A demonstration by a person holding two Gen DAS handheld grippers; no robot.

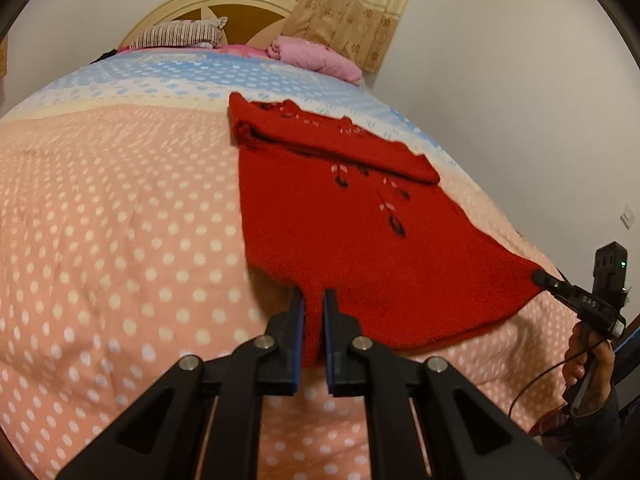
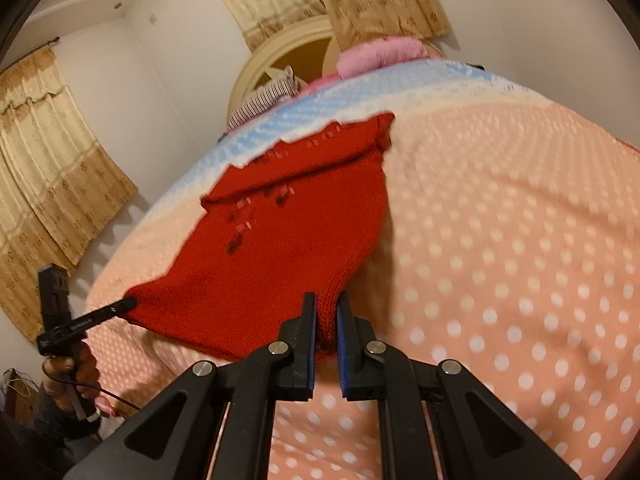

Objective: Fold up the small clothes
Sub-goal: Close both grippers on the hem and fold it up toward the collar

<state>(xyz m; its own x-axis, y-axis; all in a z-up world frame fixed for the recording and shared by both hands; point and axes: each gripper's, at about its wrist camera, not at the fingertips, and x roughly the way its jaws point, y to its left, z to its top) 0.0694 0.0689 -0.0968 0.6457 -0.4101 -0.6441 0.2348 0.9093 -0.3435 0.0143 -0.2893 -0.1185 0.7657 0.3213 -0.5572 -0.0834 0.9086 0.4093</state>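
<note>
A red knitted garment (image 1: 344, 232) with black and pink embroidery lies on the bed, its far end folded over. My left gripper (image 1: 314, 300) is shut on the near left corner of its hem and lifts it off the bedspread. My right gripper (image 2: 327, 306) is shut on the other hem corner, also raised. The garment (image 2: 280, 240) hangs stretched between the two. Each view shows the other gripper at the opposite corner: the right one (image 1: 538, 278) in the left wrist view, the left one (image 2: 130, 302) in the right wrist view.
The bedspread (image 1: 120, 240) is pink with white dots, with a blue band at the far end. A striped pillow (image 1: 180, 34) and a pink folded blanket (image 1: 316, 56) lie by the headboard (image 1: 224, 4). Curtains (image 2: 52, 168) and white walls surround the bed.
</note>
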